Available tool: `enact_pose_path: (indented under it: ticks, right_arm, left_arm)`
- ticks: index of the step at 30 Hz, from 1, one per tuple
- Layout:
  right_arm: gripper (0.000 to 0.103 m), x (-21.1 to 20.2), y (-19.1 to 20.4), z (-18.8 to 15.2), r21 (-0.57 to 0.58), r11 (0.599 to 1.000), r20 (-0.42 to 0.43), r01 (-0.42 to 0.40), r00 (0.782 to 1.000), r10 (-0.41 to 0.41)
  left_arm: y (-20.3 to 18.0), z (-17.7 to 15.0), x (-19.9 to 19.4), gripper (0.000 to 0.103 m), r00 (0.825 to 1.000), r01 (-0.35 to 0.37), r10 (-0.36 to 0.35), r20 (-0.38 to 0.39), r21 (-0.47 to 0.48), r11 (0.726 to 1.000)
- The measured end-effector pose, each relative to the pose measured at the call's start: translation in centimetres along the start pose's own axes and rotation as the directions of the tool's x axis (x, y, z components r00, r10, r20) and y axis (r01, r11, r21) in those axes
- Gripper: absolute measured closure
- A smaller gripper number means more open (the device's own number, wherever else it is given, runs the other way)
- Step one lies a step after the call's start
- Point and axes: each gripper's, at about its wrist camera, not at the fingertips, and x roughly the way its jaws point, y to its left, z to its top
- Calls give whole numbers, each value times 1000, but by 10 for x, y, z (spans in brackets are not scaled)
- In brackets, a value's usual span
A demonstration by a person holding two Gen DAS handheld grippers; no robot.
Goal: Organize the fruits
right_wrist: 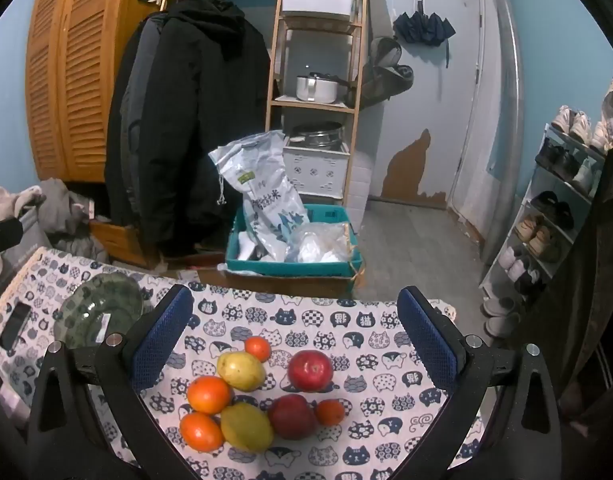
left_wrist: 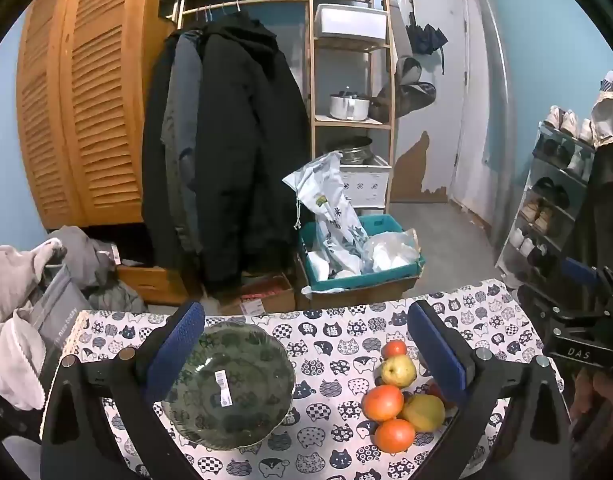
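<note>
Left wrist view: red round fruit [left_wrist: 436, 390] mostly hidden behind right blue-padded jaw. Right wrist view: green glass bowl [right_wrist: 94, 304] partly covered by left jaw; sticker text illegible.

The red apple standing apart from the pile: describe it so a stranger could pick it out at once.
Find the cat-print tablecloth, then the cluster of fruit toward its right end. The red apple sits at the cluster's far right, stem dimple up. Unlike the darker red apple nearer the camera, it touches no other fruit.
</note>
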Motion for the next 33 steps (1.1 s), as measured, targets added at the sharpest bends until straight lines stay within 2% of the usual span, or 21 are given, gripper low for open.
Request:
enact_pose_path:
  ticks: [33]
  right_arm:
    - [3,1,1,0,-3,1000,-5,0,1000,0]
  left_arm:
    - [3,-1,-1,1,1000,13,-13,2,-28,1000]
